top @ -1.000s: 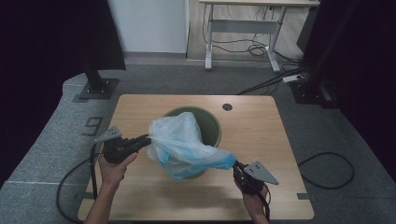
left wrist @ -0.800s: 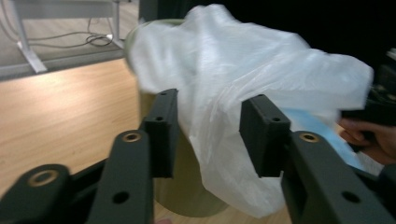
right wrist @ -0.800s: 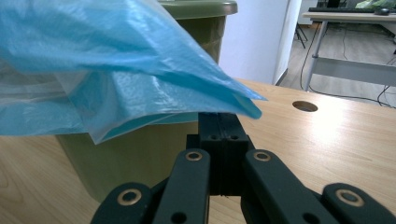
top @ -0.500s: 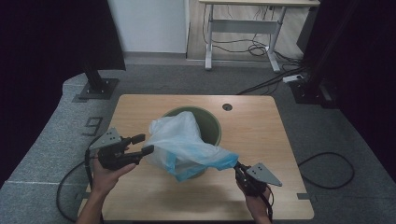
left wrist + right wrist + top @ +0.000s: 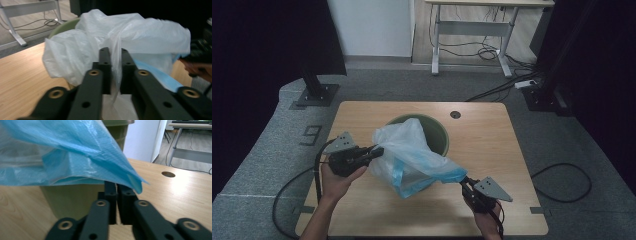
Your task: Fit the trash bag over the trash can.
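A clear and blue plastic bag [image 5: 412, 150] lies draped over a green round bin [image 5: 439, 132] in the middle of the wooden table. My left gripper [image 5: 377, 150] is at the bag's left edge. Its jaws have just been closing, and in the left gripper view [image 5: 115, 52] they pinch a fold of the clear film [image 5: 150, 32]. My right gripper [image 5: 464, 182] is near the front right, with the bag's blue corner [image 5: 62, 150] stretched taut to its tips [image 5: 117, 185]. Its jaws have just been opening a little, the corner still caught between them. The bin [image 5: 75, 200] stands right behind.
The table [image 5: 512, 150] has a round cable hole [image 5: 455, 114] at the back. A black stand base [image 5: 314, 95] sits on the floor at the back left, a white desk frame [image 5: 472, 30] behind. Cables trail over the carpet. The other hand [image 5: 197, 67] appears at the right of the left gripper view.
The left gripper, open and drawn back to the left half a second ago, has come right to the bag's edge and shut on the film. The right gripper has stayed in place.
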`<state>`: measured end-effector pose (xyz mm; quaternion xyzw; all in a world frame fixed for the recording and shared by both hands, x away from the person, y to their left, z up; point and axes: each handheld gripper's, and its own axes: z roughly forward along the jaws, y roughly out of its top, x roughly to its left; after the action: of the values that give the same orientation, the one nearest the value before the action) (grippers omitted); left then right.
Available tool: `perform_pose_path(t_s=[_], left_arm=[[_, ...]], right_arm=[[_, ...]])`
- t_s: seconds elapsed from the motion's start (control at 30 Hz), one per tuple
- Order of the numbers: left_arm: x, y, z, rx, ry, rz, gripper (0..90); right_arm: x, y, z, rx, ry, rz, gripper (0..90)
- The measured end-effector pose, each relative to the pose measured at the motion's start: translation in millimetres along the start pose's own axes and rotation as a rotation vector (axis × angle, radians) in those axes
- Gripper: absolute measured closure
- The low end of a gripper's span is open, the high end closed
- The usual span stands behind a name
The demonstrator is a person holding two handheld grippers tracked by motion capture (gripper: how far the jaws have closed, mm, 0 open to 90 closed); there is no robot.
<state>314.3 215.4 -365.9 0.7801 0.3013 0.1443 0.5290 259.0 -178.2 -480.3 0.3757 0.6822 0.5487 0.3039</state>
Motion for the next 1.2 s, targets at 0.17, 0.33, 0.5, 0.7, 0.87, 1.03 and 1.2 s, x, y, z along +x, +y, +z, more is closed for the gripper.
perform_pose_path(t_s=[0.17,0.33,0.5,0.7,0.87,1.03,1.2], left_arm=[[8.8,-4.2,1.3,-0.043,0.002,-0.074,89.3],[11.3,-5.9,0.9,-0.050,-0.008,-0.094,89.5],[9.7,-7.5,4.2,-0.044,-0.014,-0.096,89.5],[9.9,-6.1,4.6,-0.042,-0.014,-0.099,89.5],[10.8,-3.8,3.6,-0.032,-0.010,-0.097,89.5],[11.5,-2.6,0.9,-0.030,-0.008,-0.093,89.5],[12.7,-2.9,-0.1,-0.040,-0.007,-0.101,89.5]], right_arm=[[9.8,-3.4,-14.6,0.012,-0.010,0.035,52.6],[15.4,-4.3,-43.8,0.018,0.051,0.044,46.2],[10.2,8.6,-59.0,-0.039,0.066,0.064,43.7],[9.7,31.2,-45.2,-0.057,0.134,0.031,36.6],[18.6,41.2,-19.1,-0.016,0.162,-0.012,38.2],[4.7,60.0,-9.0,-0.016,0.220,-0.006,67.4],[1.7,74.2,-9.2,-0.021,0.227,-0.033,75.8]])
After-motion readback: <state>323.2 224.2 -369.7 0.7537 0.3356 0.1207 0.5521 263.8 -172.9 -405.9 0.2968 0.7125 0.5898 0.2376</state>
